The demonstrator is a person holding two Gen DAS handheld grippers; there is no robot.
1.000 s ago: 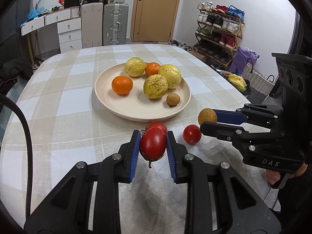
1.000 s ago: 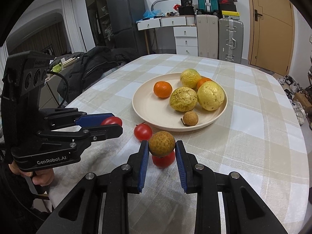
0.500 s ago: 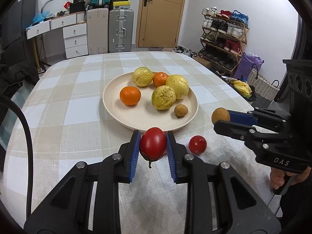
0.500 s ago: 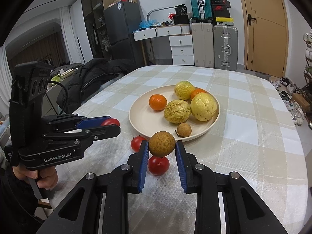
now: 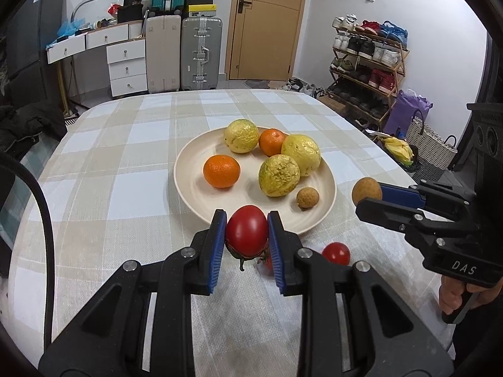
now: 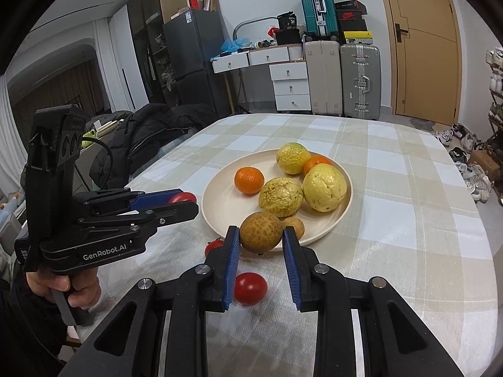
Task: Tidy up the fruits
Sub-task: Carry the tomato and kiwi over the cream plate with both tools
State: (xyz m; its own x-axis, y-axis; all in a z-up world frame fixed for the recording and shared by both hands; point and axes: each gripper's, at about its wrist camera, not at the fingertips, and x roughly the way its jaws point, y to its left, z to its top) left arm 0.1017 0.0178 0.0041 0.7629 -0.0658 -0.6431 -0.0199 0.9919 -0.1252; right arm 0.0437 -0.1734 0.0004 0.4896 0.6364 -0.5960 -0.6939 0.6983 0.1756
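My left gripper (image 5: 246,234) is shut on a red tomato (image 5: 246,231) and holds it above the cloth just before the near rim of the cream plate (image 5: 188,169). My right gripper (image 6: 261,235) is shut on a brown longan (image 6: 260,232), held above the plate's near edge (image 6: 213,213). The plate holds three yellow-green passion fruits (image 5: 278,174), two oranges (image 5: 221,171) and a small longan (image 5: 307,198). Two red tomatoes (image 6: 250,288) (image 6: 213,247) lie on the cloth in front of the plate. The right gripper also shows in the left wrist view (image 5: 367,192), the left one in the right wrist view (image 6: 184,199).
The round table has a checked cloth (image 5: 103,169). A dark jacket (image 6: 147,132) lies off the table's left side. Drawers, suitcases (image 5: 201,53) and a door stand behind. A shoe rack (image 5: 367,62) and a basket (image 5: 430,147) stand off to the right.
Both grippers have risen and moved forward toward the plate with their fruit. The two loose tomatoes stay on the cloth, now lower in both views.
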